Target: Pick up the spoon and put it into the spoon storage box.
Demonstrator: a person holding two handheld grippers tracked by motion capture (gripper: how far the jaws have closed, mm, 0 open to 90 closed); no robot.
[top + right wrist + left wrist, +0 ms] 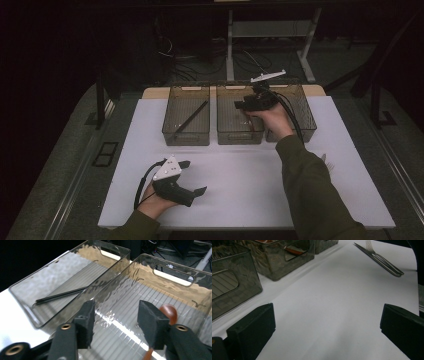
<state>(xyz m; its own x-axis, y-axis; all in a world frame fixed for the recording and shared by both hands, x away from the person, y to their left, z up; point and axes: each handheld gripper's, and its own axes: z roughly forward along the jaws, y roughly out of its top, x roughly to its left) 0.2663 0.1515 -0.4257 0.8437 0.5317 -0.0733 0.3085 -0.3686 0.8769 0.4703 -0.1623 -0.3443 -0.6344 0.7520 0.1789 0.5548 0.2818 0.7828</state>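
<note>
Three clear smoky bins stand in a row at the back of the white mat. My right gripper hovers over the middle bin, open and holding nothing. In the right gripper view, its jaws frame the ribbed floor of the middle bin. A reddish-brown wooden spoon lies there, partly behind the right jaw. Black chopsticks lie in the left bin. My left gripper rests open at the near left of the mat, with bare mat between its jaws.
Metal forks lie on the mat's right side, by the right sleeve. The right bin sits under the gripper's cable. Beyond the table are a desk frame and floor cables.
</note>
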